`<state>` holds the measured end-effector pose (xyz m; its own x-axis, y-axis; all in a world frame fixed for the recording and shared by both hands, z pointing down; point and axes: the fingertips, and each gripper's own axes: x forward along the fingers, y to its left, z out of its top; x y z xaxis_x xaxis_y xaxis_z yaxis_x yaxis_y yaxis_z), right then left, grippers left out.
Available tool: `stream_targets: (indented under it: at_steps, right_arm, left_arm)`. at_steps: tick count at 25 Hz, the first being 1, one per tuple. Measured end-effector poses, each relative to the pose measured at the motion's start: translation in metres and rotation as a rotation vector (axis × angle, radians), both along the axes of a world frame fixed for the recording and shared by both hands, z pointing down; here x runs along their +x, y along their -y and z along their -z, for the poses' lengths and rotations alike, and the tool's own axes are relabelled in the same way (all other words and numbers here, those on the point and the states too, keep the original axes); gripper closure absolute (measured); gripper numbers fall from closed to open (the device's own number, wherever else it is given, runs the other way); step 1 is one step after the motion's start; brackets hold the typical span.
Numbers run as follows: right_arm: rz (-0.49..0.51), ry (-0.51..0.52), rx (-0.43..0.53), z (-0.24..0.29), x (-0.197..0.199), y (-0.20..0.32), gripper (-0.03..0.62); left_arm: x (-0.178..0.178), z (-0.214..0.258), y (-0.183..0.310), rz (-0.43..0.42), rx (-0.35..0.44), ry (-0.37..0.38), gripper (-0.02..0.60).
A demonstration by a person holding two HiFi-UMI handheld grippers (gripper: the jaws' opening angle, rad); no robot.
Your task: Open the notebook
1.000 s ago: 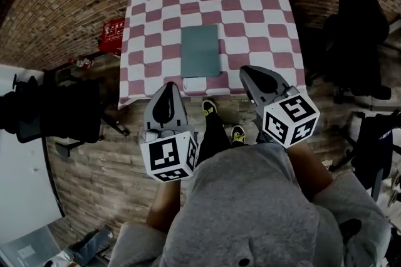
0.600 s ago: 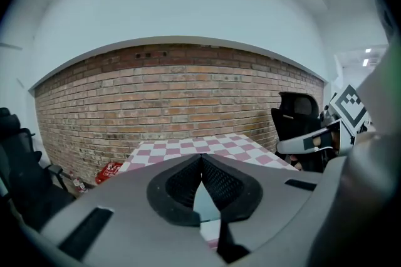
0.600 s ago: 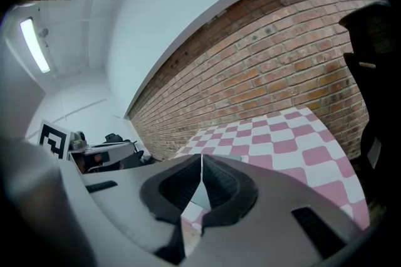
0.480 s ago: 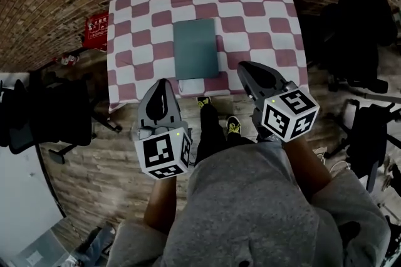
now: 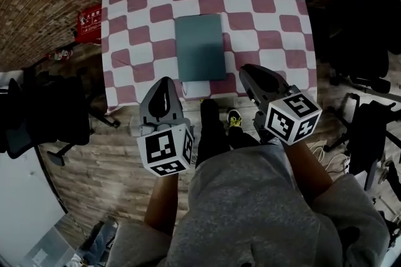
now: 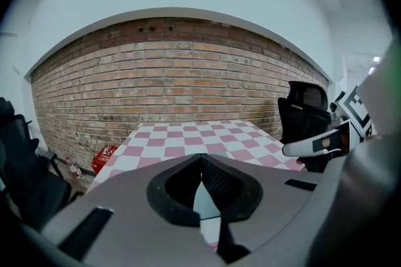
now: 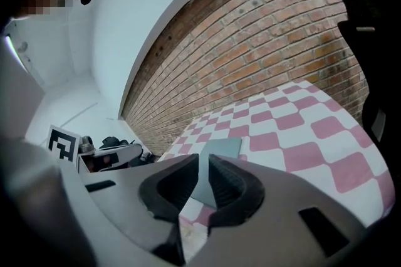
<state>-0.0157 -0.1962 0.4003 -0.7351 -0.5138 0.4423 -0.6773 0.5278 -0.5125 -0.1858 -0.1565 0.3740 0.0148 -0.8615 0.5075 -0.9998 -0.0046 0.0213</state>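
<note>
Notebook (image 5: 200, 47) lies closed and flat on the checkered bench (image 5: 269, 2). Left gripper (image 5: 164, 83) hangs off the notebook's near left corner, apart from it, jaws together, empty. Right gripper (image 5: 246, 71) hangs off the notebook's near right corner, jaws a narrow slit, opening, nothing between them.

head view looks steeply down; gripper views look low across the shared checkered table (image 5: 263, 15).

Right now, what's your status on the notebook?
Left gripper shut, empty. Right gripper jaws opening, nothing between them. Notebook closed, flat on checkered table, untouched. Nothing else on the table.
</note>
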Motion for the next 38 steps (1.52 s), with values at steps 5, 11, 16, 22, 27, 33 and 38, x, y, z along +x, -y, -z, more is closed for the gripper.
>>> stream_targets:
  at_steps: [5, 11, 16, 22, 27, 33, 38]
  right_arm:
    - [0.021, 0.010, -0.078, -0.032, -0.010, -0.001, 0.496]
    - [0.041, 0.016, -0.150, -0.065, -0.020, 0.000, 0.473]
    - [0.038, 0.009, -0.216, -0.093, -0.027, -0.002, 0.464]
    - [0.021, 0.028, -0.307, -0.122, -0.032, -0.003, 0.461]
    - [0.018, 0.039, -0.374, -0.134, -0.035, -0.008, 0.459]
    - [-0.005, 0.060, -0.431, -0.141, -0.039, -0.009, 0.459]
    - [-0.023, 0.080, -0.476, -0.143, -0.043, -0.012, 0.459]
  left_arm:
    - [-0.005, -0.025, 0.013, -0.004, -0.037, -0.019, 0.572]
    - [-0.014, -0.062, 0.018, -0.002, -0.103, -0.031, 0.571]
    - [-0.020, -0.091, 0.017, -0.007, -0.162, -0.046, 0.571]
    - [-0.030, -0.128, 0.025, -0.006, -0.231, -0.060, 0.571]
    - [-0.037, -0.156, 0.028, -0.021, -0.283, -0.087, 0.571]
    - [-0.037, -0.178, 0.030, -0.048, -0.333, -0.103, 0.571]
    - [-0.033, -0.183, 0.033, -0.074, -0.342, -0.105, 0.571]
